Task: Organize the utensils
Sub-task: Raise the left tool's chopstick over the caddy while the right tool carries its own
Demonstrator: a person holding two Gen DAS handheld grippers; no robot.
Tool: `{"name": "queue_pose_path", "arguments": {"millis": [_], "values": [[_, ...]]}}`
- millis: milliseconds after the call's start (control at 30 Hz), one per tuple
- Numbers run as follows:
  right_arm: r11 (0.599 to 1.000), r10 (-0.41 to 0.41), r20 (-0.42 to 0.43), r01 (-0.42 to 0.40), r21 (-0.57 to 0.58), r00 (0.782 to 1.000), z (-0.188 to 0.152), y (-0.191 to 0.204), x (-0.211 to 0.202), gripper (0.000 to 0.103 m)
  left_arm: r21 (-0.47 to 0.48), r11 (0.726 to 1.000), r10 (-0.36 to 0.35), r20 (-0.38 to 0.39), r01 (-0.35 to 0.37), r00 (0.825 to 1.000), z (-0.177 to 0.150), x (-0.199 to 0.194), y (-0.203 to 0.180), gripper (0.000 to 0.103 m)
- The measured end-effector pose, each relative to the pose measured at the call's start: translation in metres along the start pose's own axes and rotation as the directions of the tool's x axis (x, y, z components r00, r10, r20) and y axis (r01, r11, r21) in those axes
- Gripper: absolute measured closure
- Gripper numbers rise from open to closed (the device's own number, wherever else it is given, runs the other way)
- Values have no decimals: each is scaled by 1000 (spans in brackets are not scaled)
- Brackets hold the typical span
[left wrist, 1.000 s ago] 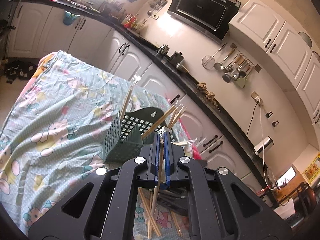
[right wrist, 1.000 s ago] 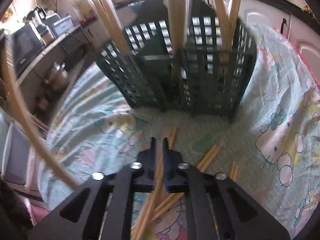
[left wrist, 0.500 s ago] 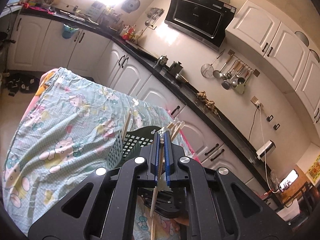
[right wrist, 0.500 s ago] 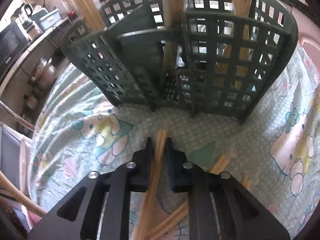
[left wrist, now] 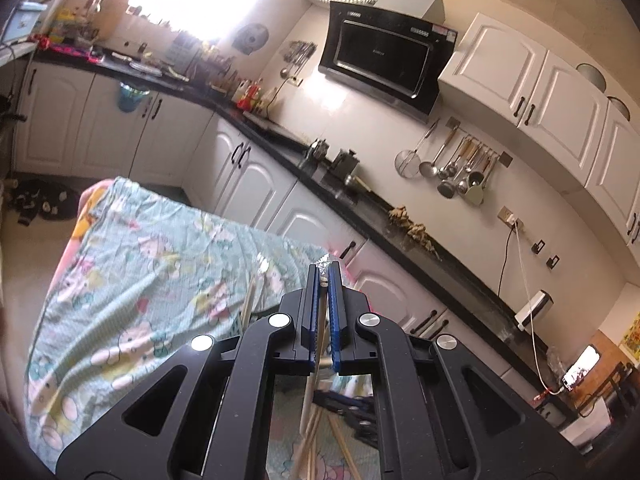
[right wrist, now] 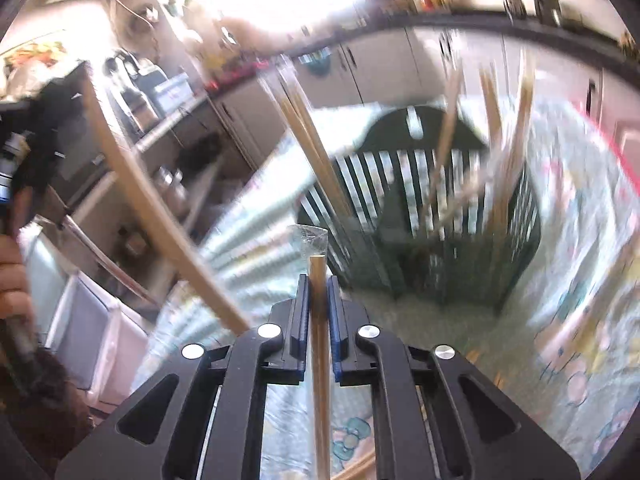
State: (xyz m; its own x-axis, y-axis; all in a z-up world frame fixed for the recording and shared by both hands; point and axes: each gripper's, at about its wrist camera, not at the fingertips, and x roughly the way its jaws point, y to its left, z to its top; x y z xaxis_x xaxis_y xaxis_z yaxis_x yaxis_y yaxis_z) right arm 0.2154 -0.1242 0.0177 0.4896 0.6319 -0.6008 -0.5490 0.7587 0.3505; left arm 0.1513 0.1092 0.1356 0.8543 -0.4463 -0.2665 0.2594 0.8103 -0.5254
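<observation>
My left gripper (left wrist: 324, 276) is shut on a wooden chopstick (left wrist: 310, 392) in a clear wrapper and holds it up above the table. My right gripper (right wrist: 319, 284) is shut on another wrapped chopstick (right wrist: 320, 360), lifted off the cloth. The dark green utensil basket (right wrist: 436, 216) stands ahead of the right gripper with several chopsticks upright in it. The left hand's chopstick (right wrist: 152, 208) crosses the right wrist view at the left. Loose chopsticks (left wrist: 340, 440) lie on the cloth below the left gripper. The right wrist view is blurred.
The table wears a light green cartoon-print cloth (left wrist: 132, 280). White kitchen cabinets (left wrist: 256, 184) and a black counter (left wrist: 360, 200) run behind it. Utensils hang on a wall rail (left wrist: 456, 168). A person's hand (right wrist: 12, 280) shows at the left edge.
Both grippers have risen. The right one lifted its chopstick off the cloth and pulled back from the basket. The left one tilted up, so the basket dropped out of its view.
</observation>
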Motion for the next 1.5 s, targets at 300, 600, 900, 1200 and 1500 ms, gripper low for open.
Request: {"name": "queue_pose_path", "arguments": {"millis": [300, 600, 900, 1200, 1500], "values": [[997, 22, 213, -6, -75, 977, 49, 17, -66, 97, 54, 998, -36, 87, 32, 996, 37, -7, -24, 101], [993, -18, 400, 62, -99, 916, 98, 13, -118, 97, 106, 994, -49, 162, 32, 986, 76, 0, -46, 101], [988, -68, 488, 128, -90, 870, 116, -3, -134, 97, 134, 991, -1, 172, -23, 985, 88, 27, -53, 101], [974, -157, 484, 217, -70, 861, 108, -21, -123, 97, 118, 990, 57, 122, -71, 991, 72, 59, -35, 101], [964, -225, 464, 264, -20, 857, 96, -43, -109, 97, 129, 982, 125, 100, -138, 987, 49, 78, -18, 101]]}}
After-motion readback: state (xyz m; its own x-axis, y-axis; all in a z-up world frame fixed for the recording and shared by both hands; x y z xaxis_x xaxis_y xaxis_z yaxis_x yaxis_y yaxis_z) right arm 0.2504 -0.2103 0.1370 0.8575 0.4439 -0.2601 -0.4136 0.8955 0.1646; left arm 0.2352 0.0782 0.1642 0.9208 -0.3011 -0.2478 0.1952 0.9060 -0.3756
